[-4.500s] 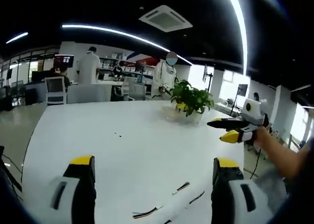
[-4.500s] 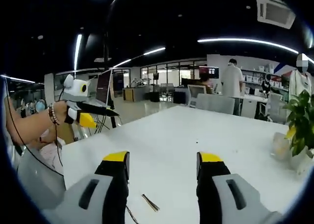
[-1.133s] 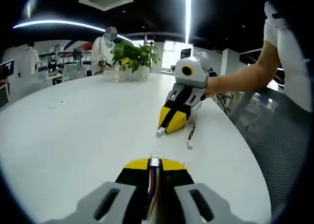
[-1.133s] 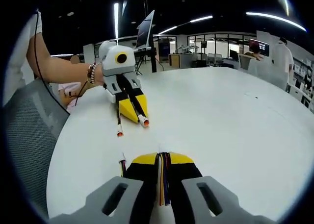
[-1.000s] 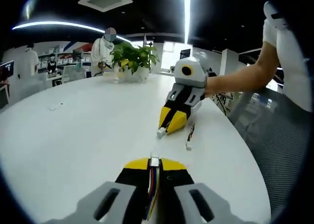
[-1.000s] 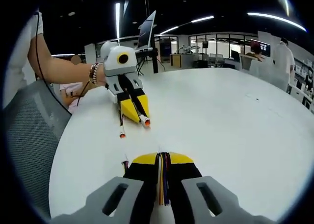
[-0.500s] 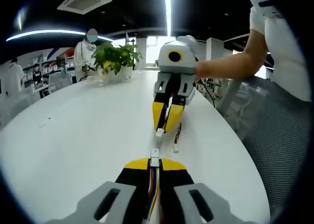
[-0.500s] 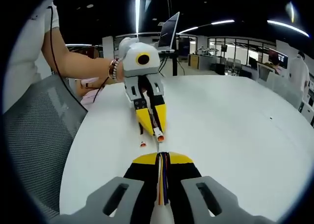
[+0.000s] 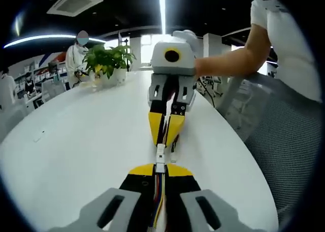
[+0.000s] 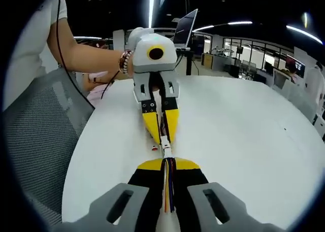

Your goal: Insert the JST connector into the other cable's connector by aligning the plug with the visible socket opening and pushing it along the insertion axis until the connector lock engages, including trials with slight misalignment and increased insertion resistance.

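White connector [image 9: 160, 151] at tip of left gripper [image 9: 160, 169], jaws closed on multicoloured cable [image 9: 158, 196]. Right gripper [image 10: 167, 162] directly opposite, closed on own cable [image 10: 168, 189]; connectors meet tip to tip above white table [image 9: 76, 140].

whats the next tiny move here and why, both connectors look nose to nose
Probably a short, straight push of the two grippers toward each other. In the left gripper view the white connector at the left gripper tip meets the one held by the right gripper, roughly in line; whether the lock has engaged can't be seen.
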A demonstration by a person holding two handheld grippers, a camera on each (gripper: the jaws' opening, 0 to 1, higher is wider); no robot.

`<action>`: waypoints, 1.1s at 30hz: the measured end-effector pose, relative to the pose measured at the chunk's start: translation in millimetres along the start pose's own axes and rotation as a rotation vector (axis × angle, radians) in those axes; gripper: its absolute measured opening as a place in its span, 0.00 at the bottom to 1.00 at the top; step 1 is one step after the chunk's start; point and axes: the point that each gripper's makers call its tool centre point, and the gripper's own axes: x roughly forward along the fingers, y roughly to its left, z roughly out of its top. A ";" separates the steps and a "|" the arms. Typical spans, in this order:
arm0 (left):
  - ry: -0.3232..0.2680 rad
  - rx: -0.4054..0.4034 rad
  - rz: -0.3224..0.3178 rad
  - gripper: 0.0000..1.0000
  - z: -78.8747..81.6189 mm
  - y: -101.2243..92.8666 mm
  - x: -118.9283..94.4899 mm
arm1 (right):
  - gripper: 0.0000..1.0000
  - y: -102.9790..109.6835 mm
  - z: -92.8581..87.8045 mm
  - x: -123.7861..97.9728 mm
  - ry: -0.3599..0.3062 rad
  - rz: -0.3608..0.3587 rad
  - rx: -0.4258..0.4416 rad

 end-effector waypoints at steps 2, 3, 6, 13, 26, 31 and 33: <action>0.007 0.006 -0.001 0.00 -0.2 0.3 0.1 | 0.02 1.6 -0.5 0.6 0.005 0.006 -0.007; 0.008 0.007 -0.003 0.00 -0.2 0.0 0.2 | 0.02 1.9 -0.8 0.7 0.008 0.007 -0.010; 0.010 0.012 -0.008 0.00 0.1 -1.2 0.7 | 0.02 3.4 -1.5 0.9 0.016 0.012 -0.017; 0.026 0.031 -0.025 0.00 -0.8 -4.9 1.6 | 0.02 7.2 -2.7 1.3 0.031 0.030 -0.028; -0.044 -0.014 -0.050 0.00 10.7 -9.7 -1.5 | 0.02 13.1 7.9 -1.9 -0.021 0.062 0.011; -0.031 -0.007 -0.058 0.00 9.5 -12.1 -0.6 | 0.02 15.5 6.6 -2.0 -0.006 0.071 0.001; -0.026 -0.003 -0.059 0.00 9.5 -12.9 -0.5 | 0.02 16.3 6.8 -2.0 -0.005 0.073 0.001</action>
